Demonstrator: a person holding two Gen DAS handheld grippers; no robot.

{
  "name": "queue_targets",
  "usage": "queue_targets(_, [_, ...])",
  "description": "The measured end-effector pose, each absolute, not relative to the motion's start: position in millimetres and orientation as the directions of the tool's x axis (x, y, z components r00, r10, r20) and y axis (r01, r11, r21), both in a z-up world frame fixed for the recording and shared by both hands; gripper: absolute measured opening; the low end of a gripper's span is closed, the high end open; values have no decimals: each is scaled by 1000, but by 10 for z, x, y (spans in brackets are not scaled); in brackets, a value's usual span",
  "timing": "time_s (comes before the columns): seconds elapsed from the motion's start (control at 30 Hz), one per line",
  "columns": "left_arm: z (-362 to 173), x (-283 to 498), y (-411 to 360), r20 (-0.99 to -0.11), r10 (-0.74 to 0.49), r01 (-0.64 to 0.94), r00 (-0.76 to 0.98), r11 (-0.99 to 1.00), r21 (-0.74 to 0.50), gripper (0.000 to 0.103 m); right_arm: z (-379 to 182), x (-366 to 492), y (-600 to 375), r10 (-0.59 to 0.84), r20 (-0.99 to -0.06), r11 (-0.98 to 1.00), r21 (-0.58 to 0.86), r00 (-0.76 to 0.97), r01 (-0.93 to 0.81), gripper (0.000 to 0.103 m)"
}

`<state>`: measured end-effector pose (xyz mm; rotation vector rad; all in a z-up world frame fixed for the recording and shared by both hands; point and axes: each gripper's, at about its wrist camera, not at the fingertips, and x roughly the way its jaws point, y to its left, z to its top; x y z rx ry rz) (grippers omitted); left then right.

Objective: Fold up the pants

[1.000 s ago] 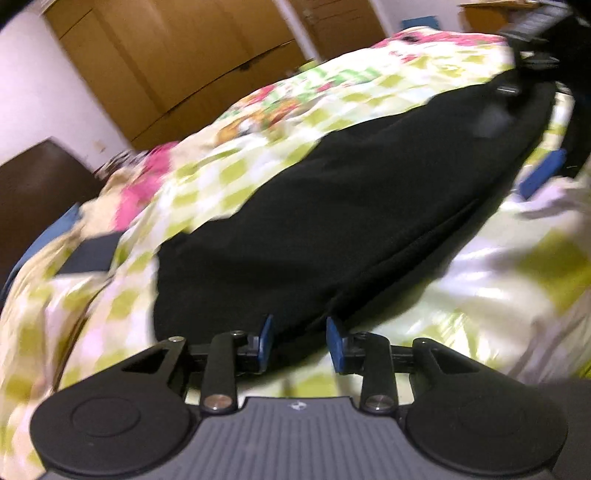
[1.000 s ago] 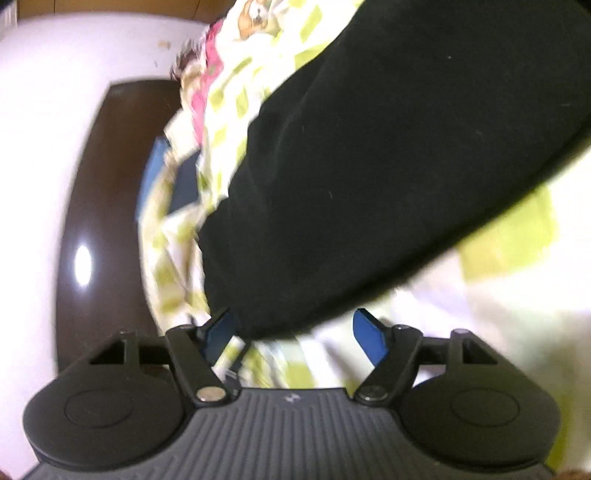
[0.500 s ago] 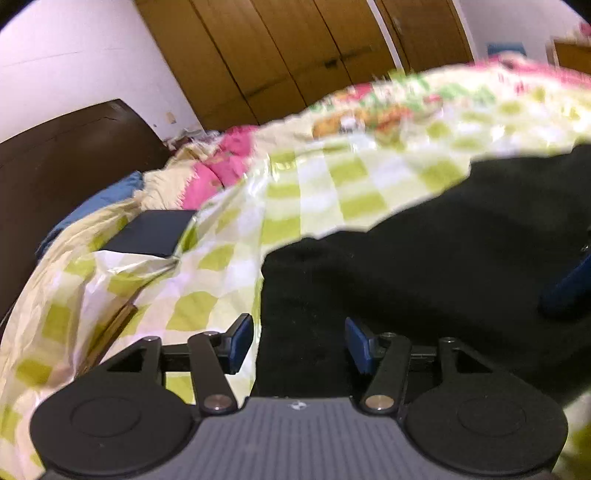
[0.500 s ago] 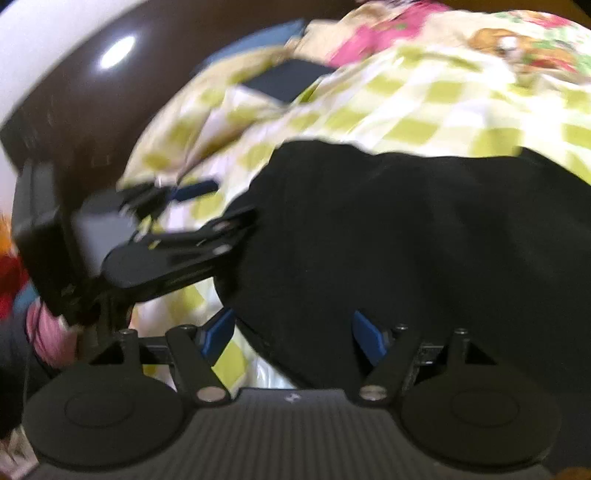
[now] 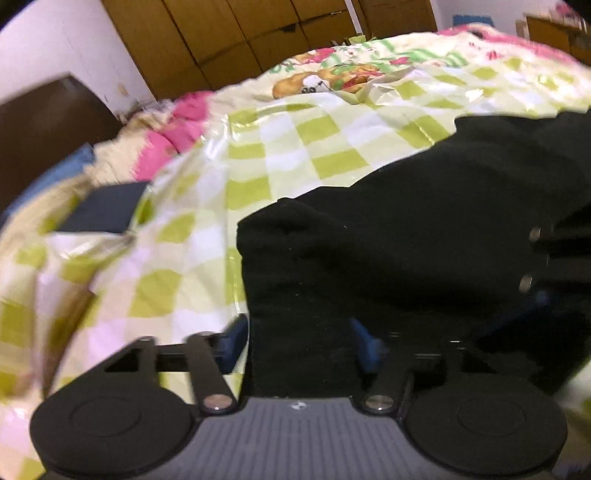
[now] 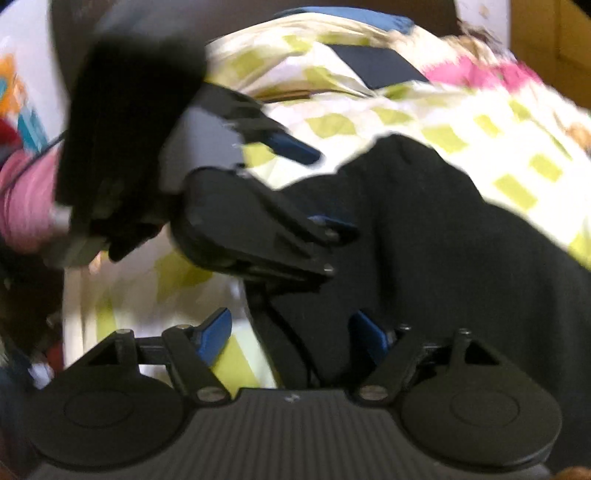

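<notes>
Black pants (image 5: 424,236) lie across a green-and-white checked bedspread (image 5: 295,147). Their near end sits between the fingers of my left gripper (image 5: 299,343). Its jaws are closing, and the blue pads stand just clear of the cloth. At the right edge of the left wrist view, one of my right gripper's fingers (image 5: 541,299) hovers over the pants. In the right wrist view my right gripper (image 6: 291,336) is open over the same end of the pants (image 6: 461,258). My left gripper (image 6: 325,190) sits just ahead of it on the left.
A dark flat object (image 5: 103,212) lies on the bedspread to the left, beside pink fabric (image 5: 173,133). A dark headboard (image 5: 40,133) and wooden wardrobe doors (image 5: 258,33) stand behind. A pink sleeve (image 6: 22,199) shows behind the left gripper.
My left gripper slid along to the pants' end and its jaws spread wider than a second ago. My right gripper rolled upright and came in beside the left one.
</notes>
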<state>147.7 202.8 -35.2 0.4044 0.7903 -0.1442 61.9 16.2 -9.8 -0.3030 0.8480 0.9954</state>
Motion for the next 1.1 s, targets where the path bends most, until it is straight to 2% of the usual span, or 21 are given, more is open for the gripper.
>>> queue_targets(0.03, [-326, 1505, 2068, -722, 16, 271, 692, 921, 280, 59, -93, 606, 185, 608, -746, 536, 133, 272, -834, 73])
queue_targets(0.13, [-283, 1555, 2154, -736, -17, 273, 677, 934, 229, 56, -187, 697, 238, 585, -762, 570, 142, 278, -809, 71])
queue_targets(0.2, [-279, 1546, 2172, -740, -26, 279, 672, 935, 220, 55, -167, 825, 186, 618, -747, 601, 246, 247, -760, 56])
queue_targets(0.27, [-226, 1514, 2171, -736, -33, 286, 677, 932, 222, 51, -97, 926, 115, 656, -722, 613, 338, 221, -714, 24])
queue_targets(0.3, [-178, 1500, 2173, -730, -35, 288, 683, 931, 224, 49, -63, 962, 103, 670, -712, 610, 366, 210, -703, 19])
queue_targets(0.33, [-130, 1494, 2183, -721, -21, 275, 693, 932, 238, 27, -40, 976, 117, 670, -712, 610, 368, 209, -702, 14])
queue_targets(0.37, [-84, 1504, 2210, -715, -1, 258, 700, 933, 251, 21, -37, 976, 152, 667, -716, 609, 363, 207, -705, 13])
queue_targets(0.5, [42, 1505, 2398, -701, 24, 214, 713, 944, 250, 21, -88, 896, 250, 658, -722, 608, 344, 213, -715, 13])
queue_targets(0.63, [28, 1385, 2454, -705, -36, 240, 708, 951, 192, 25, -77, 855, 254, 635, -731, 638, 312, 252, -703, 17])
queue_targets(0.7, [14, 1341, 2449, -707, -62, 255, 704, 952, 171, 31, -30, 778, 287, 620, -731, 636, 253, 287, -729, 33])
queue_targets(0.73, [0, 1346, 2429, -711, -70, 266, 699, 949, 168, 40, -30, 747, 318, 611, -732, 630, 220, 300, -745, 50])
queue_targets(0.77, [-24, 1342, 2405, -719, -80, 280, 690, 946, 164, 53, -44, 721, 351, 595, -738, 629, 182, 318, -755, 61])
queue_targets(0.8, [-68, 1343, 2371, -728, -87, 296, 680, 941, 164, 59, -76, 690, 394, 575, -746, 626, 139, 335, -767, 62])
queue_targets(0.87, [-152, 1352, 2300, -735, -83, 311, 673, 933, 180, 67, -145, 664, 430, 572, -743, 623, 118, 347, -773, 64])
queue_targets(0.93, [-258, 1406, 2266, -751, -73, 310, 657, 933, 181, 67, -173, 728, 404, 583, -739, 640, 162, 338, -751, 61])
queue_targets(1.0, [-346, 1461, 2258, -774, -68, 313, 629, 934, 172, 59, -176, 874, 338, 606, -738, 660, 258, 297, -705, 46])
queue_targets(1.03, [-354, 1474, 2267, -782, -83, 313, 618, 938, 148, 48, -197, 951, 309, 619, -738, 664, 312, 266, -680, 42])
queue_targets(1.1, [-312, 1481, 2251, -780, -64, 314, 623, 933, 174, 37, -222, 1041, 279, 648, -726, 662, 390, 228, -640, 38])
